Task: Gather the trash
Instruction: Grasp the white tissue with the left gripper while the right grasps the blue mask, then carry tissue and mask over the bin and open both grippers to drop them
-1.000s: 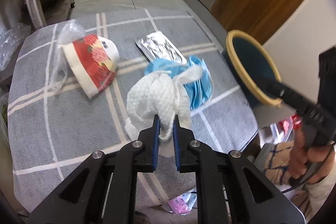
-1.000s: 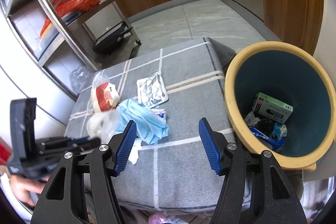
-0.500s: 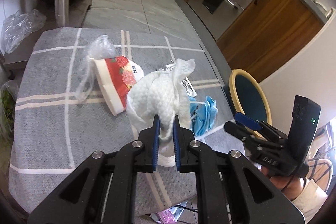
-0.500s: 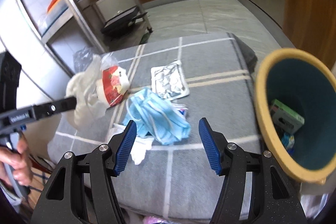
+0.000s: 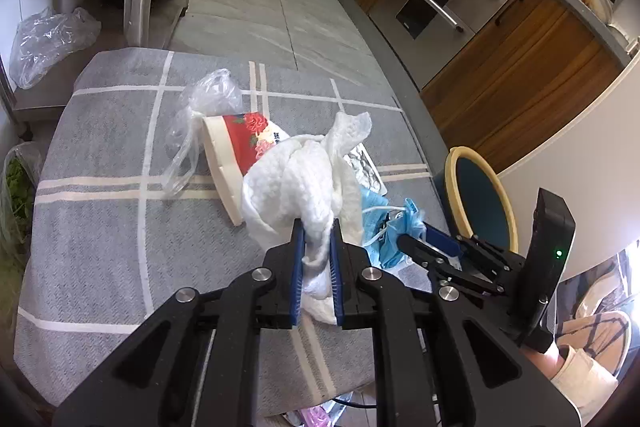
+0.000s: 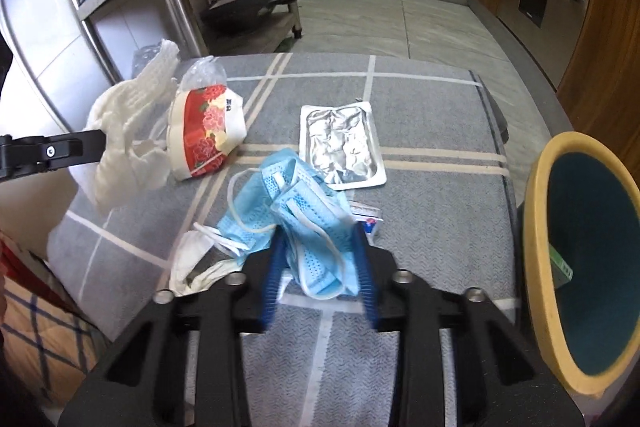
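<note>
Tissue wad (image 5: pixel 304 179) sits clamped in my left gripper (image 5: pixel 316 239), lifted above the grey checked cloth (image 5: pixel 100 227). My right gripper (image 6: pixel 318 251) has just been closing around the blue masks (image 6: pixel 296 203) lying on that cloth, beside the yellow-rimmed bin (image 6: pixel 536 227); whether its pads press them yet I cannot tell.

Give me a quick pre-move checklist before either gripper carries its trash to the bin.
1. Left gripper clamped on the white wad: ok, wad lifted off the cloth.
2. Right gripper around the blue masks: ok; its jaws have just been closing.
3. Right pads pressing firmly on the masks: cannot tell, fingers are motion-blurred.
4. Mask ear loops free of the white scrap beside them: cannot tell, they overlap.
5. Bin mouth open and unobstructed: ok.
6. Red cup and foil packet collected: not ok, both on the cloth.
</note>
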A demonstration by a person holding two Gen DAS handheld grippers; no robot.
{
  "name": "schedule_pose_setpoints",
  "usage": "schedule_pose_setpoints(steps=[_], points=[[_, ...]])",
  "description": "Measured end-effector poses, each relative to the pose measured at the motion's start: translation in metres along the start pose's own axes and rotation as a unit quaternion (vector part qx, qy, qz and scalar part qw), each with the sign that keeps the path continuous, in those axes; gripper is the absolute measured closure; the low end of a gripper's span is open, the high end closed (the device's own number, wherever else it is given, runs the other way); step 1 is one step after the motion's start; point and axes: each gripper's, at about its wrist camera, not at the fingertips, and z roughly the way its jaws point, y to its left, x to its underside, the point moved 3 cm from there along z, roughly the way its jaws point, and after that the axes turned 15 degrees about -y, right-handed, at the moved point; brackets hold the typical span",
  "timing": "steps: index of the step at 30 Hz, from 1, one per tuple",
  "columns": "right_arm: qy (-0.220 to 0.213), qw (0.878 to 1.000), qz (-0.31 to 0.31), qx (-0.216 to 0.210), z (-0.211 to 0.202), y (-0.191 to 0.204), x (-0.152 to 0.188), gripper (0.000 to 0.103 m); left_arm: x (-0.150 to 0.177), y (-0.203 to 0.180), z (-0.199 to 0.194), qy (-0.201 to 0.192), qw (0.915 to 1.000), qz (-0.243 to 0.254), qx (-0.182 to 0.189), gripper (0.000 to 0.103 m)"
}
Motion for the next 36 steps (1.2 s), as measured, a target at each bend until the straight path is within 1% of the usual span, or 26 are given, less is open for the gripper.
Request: schedule_pose_setpoints(steps=[1,2,7,13,22,26,31,36], points=[[-0.002,1.0,0.005,0.0,-0.002,-0.002,-0.001,0.083,-0.001,-0.002,0.0,-0.002,1.0,0.001,0.001,0.092],[-0.007,1.0,0.012,-0.001,-0.007,-0.005,-0.002,0.085,-0.002,-0.003,0.0,-0.003,1.0,0.002,0.003,0.092],[-0.031,0.998,0.05,-0.006,-0.027,-0.021,-0.009,0.088,-0.005,-0.016,0.0,-0.009,0.9999,0.009,0.012,0.092],[-0.061,0.994,0.089,-0.015,-0.05,-0.038,-0.02,0.088,-0.007,-0.031,0.002,-0.012,0.9997,0.017,0.016,0.092],[-0.092,0.985,0.142,-0.021,-0.08,-0.067,-0.024,0.088,-0.009,-0.062,0.008,-0.012,0.9989,0.032,0.033,0.092],[-0.108,0.98,0.165,-0.012,-0.096,-0.087,-0.023,0.088,-0.008,-0.083,0.016,-0.008,0.9981,0.043,0.044,0.092],[-0.127,0.974,0.185,0.01,-0.116,-0.112,-0.019,0.088,-0.009,-0.108,0.024,-0.007,0.9966,0.054,0.063,0.092],[-0.141,0.968,0.205,0.031,-0.131,-0.134,-0.013,0.088,-0.008,-0.139,0.033,-0.008,0.994,0.064,0.089,0.092]])
